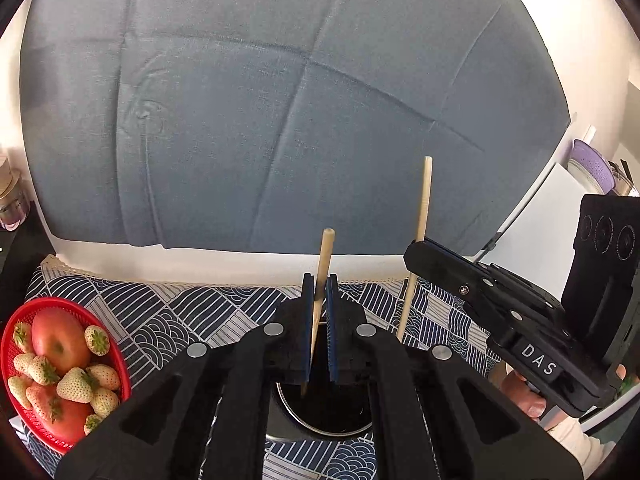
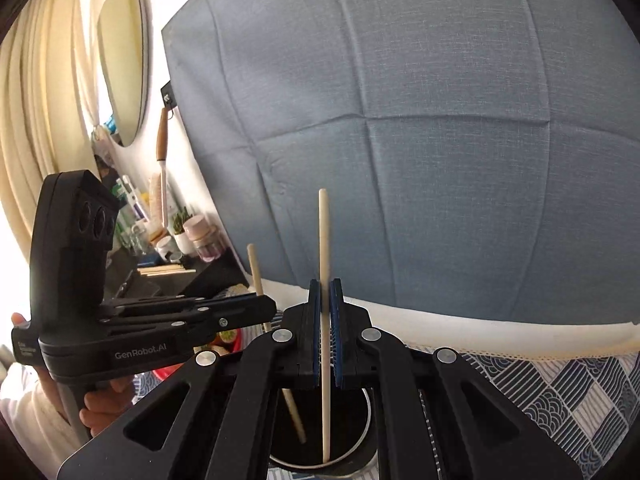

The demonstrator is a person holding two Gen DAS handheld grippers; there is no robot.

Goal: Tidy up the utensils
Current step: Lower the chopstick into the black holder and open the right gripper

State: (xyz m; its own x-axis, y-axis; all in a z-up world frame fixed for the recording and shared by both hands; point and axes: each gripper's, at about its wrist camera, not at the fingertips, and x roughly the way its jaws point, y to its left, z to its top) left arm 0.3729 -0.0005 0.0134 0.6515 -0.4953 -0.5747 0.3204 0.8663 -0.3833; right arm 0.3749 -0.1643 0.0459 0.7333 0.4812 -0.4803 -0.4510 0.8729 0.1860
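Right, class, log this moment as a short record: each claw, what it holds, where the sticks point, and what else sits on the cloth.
left claw: shut on left chopstick
right claw: shut on right chopstick
chopstick tips: both lowered into the dark cup
surface: patterned tablecloth
nearby: red basket with strawberries and tomatoes

Two fisheye views, each mounted just behind a gripper's fingers and looking forward and down along them. The left wrist view sits close above a dark round holder (image 1: 324, 416) on a patterned tablecloth (image 1: 168, 312), facing a blue fabric backdrop (image 1: 280, 100) beyond the holder. The right wrist view hangs just as close above the same holder (image 2: 320, 440), facing the same backdrop (image 2: 440, 140). Both share holder, cloth and backdrop, and each sees the other gripper beside the holder.
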